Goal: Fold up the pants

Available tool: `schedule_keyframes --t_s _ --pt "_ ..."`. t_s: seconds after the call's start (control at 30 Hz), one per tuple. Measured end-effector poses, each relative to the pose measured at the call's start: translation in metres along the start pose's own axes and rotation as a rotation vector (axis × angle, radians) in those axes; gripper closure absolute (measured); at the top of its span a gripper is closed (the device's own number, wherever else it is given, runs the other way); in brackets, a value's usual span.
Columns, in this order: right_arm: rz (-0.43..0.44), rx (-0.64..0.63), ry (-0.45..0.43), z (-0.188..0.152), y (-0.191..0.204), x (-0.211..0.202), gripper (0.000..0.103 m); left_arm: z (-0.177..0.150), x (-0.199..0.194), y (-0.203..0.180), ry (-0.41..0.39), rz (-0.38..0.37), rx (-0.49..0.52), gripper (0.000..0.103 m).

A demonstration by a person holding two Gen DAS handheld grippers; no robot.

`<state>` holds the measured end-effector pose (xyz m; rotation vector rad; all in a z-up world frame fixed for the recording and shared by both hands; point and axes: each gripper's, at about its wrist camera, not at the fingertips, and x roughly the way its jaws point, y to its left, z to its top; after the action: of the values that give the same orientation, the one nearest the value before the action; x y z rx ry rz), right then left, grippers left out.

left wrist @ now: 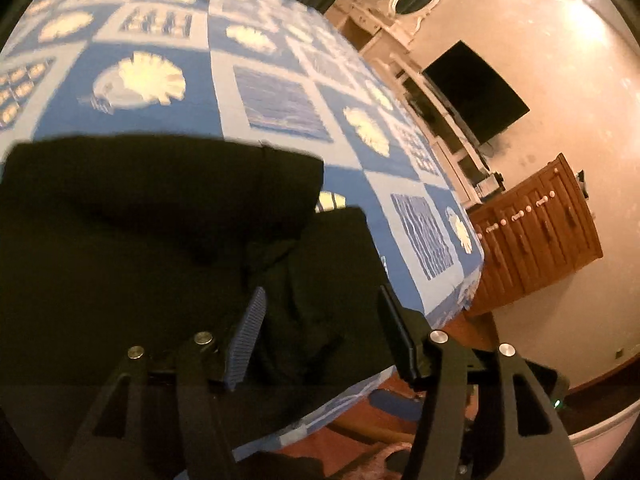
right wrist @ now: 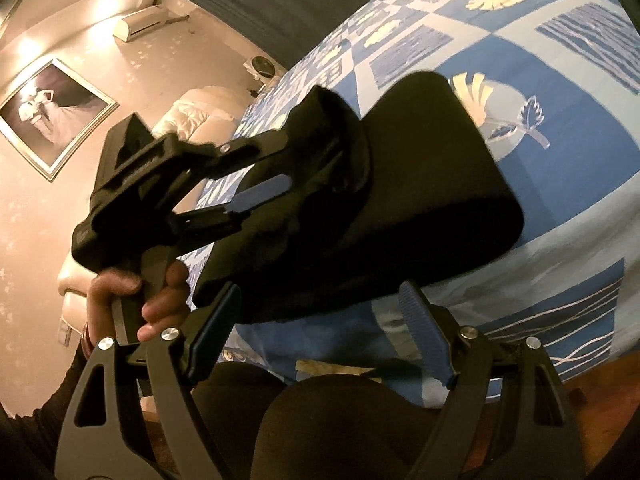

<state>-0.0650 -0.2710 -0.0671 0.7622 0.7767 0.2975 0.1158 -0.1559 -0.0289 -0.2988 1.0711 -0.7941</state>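
Black pants (left wrist: 160, 220) lie folded on a blue-and-white patterned bedsheet (left wrist: 272, 96). In the left wrist view my left gripper (left wrist: 320, 304) is open just above the crumpled near part of the pants, its fingers apart and holding nothing. In the right wrist view the pants (right wrist: 420, 184) lie as a folded bundle on the sheet (right wrist: 560, 152). My right gripper (right wrist: 320, 300) is open at the bundle's near edge and holds nothing. The left gripper (right wrist: 264, 192) shows there too, hand-held, fingers open over the bundle's left end.
A wooden dresser (left wrist: 536, 236) and a dark TV (left wrist: 476, 92) stand past the bed's right edge. In the right wrist view a framed picture (right wrist: 52, 116), a wall air conditioner (right wrist: 140, 24) and a white cushion (right wrist: 200, 112) lie left of the bed.
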Motion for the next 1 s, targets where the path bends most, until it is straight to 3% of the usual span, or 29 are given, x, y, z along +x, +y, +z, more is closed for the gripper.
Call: schedule_keyframes --t_s 0.17,0.23,0.33,0.47,0.63,0.83,0.87,0.9,0.93,0.97,1.0 --pt "0.029 -0.011 -0.034 0.024 0.007 -0.014 0.021 -0.005 -0.056 0.034 -0.145 0.055 -0.089 0.032" --pt "0.034 0.012 -0.026 0.039 0.006 -0.009 0.015 -0.008 -0.074 0.056 -0.167 0.095 -0.125 0.032" --pt "0.038 0.022 -0.013 0.061 0.007 0.006 0.015 -0.021 -0.099 0.095 -0.170 0.169 -0.191 0.032" --pt "-0.080 0.008 0.062 0.085 0.004 0.044 0.015 -0.044 -0.123 0.141 -0.196 0.195 -0.328 0.032" --pt "-0.133 0.028 0.154 0.091 -0.002 0.078 0.015 -0.053 -0.127 0.174 -0.204 0.161 -0.533 0.031" --pt "-0.088 0.008 0.249 0.090 0.006 0.101 0.017 -0.049 -0.116 0.167 -0.166 0.165 -0.490 0.030" --pt "-0.092 -0.007 0.267 0.089 0.009 0.105 0.018 -0.047 -0.113 0.167 -0.160 0.165 -0.486 0.029" --pt "-0.104 -0.019 0.283 0.089 0.011 0.108 0.028 -0.047 -0.112 0.167 -0.154 0.166 -0.486 0.029" --pt "-0.116 -0.027 0.297 0.089 0.012 0.112 0.045 -0.047 -0.110 0.168 -0.148 0.168 -0.486 0.029" --pt "-0.123 -0.034 0.319 0.089 0.012 0.117 0.051 -0.046 -0.108 0.168 -0.144 0.172 -0.486 0.028" --pt "-0.123 -0.034 0.332 0.088 0.012 0.119 0.069 -0.046 -0.107 0.169 -0.144 0.174 -0.489 0.028"
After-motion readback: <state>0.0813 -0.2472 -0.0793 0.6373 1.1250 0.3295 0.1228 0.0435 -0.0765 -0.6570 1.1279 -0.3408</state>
